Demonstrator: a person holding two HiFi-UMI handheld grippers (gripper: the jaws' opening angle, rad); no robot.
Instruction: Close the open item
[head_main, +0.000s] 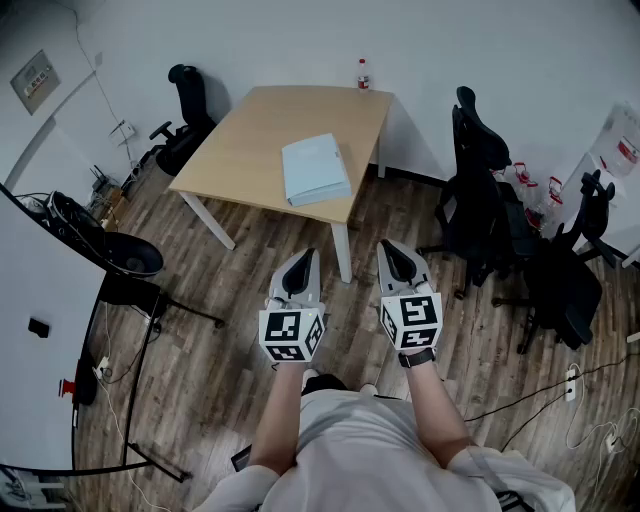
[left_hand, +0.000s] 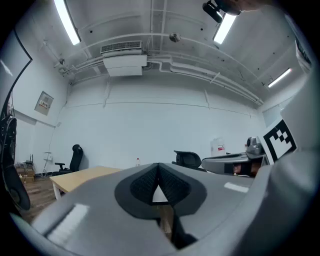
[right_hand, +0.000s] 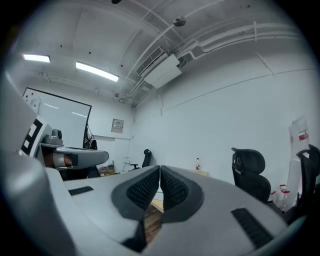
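A pale blue flat book or folder (head_main: 315, 169) lies near the front right edge of the wooden table (head_main: 250, 140); from here I cannot tell whether its cover is fully down. Both grippers hang side by side over the floor, short of the table and touching nothing. My left gripper (head_main: 306, 256) has its jaws pressed together, with nothing between them (left_hand: 158, 165). My right gripper (head_main: 388, 246) is shut and empty as well (right_hand: 160, 169). In both gripper views the jaws point level toward the table and the far wall.
A small bottle (head_main: 363, 74) stands at the table's far edge. Black office chairs sit at the far left (head_main: 186, 118) and crowd the right side (head_main: 482, 185) (head_main: 566, 275). A curved black stand (head_main: 110, 262) and cables (head_main: 540, 400) occupy the floor left and right.
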